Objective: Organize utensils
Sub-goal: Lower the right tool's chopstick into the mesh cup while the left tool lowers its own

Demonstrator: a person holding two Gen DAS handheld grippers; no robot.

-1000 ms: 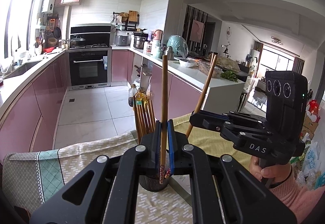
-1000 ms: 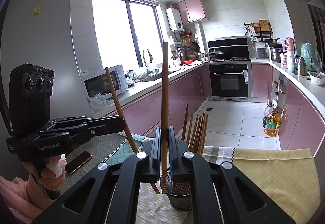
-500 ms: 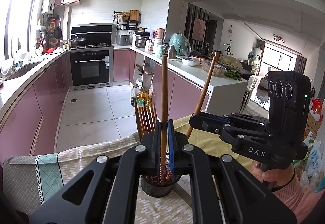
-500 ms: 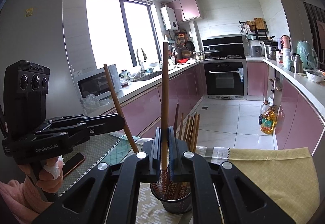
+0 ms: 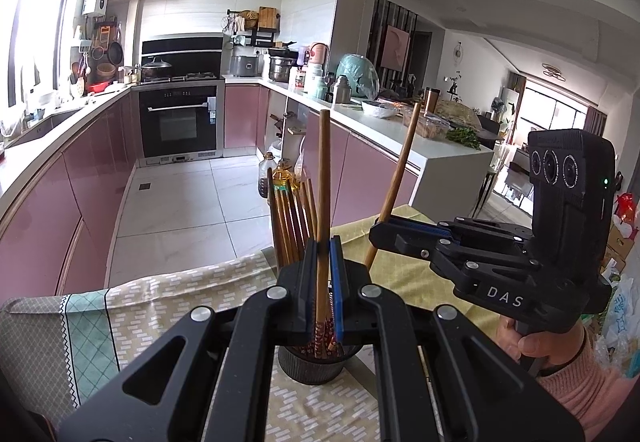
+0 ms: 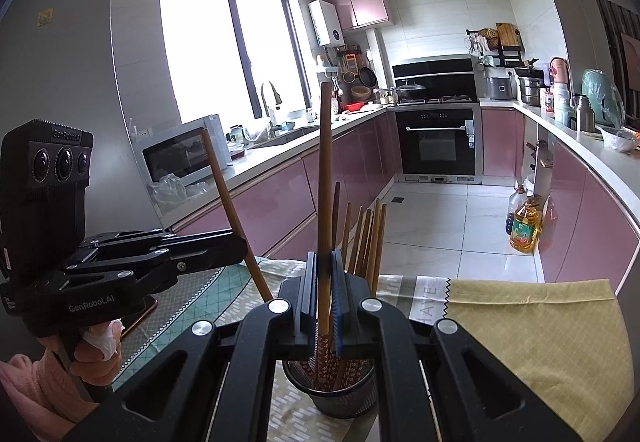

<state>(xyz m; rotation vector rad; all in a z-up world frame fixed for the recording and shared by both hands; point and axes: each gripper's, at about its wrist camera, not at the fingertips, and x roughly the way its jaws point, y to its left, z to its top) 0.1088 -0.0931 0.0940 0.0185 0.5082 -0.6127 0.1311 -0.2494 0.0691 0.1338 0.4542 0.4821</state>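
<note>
Each claw pinches one upright wooden chopstick above a dark mesh holder (image 6: 332, 386) on the cloth-covered tabletop (image 6: 540, 326). The left claw (image 5: 322, 282) and right claw (image 6: 324, 290) have their chopstick tips inside the holder, among others. This looks like the insertion step; next, release both.

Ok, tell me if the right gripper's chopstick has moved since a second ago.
Yes. The right gripper lowered its chopstick; its patterned end now sits inside the mesh holder.

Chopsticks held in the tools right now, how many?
2: one chopstick upright in the left tool, one in the right tool, both lowered into the mesh holder.
</note>
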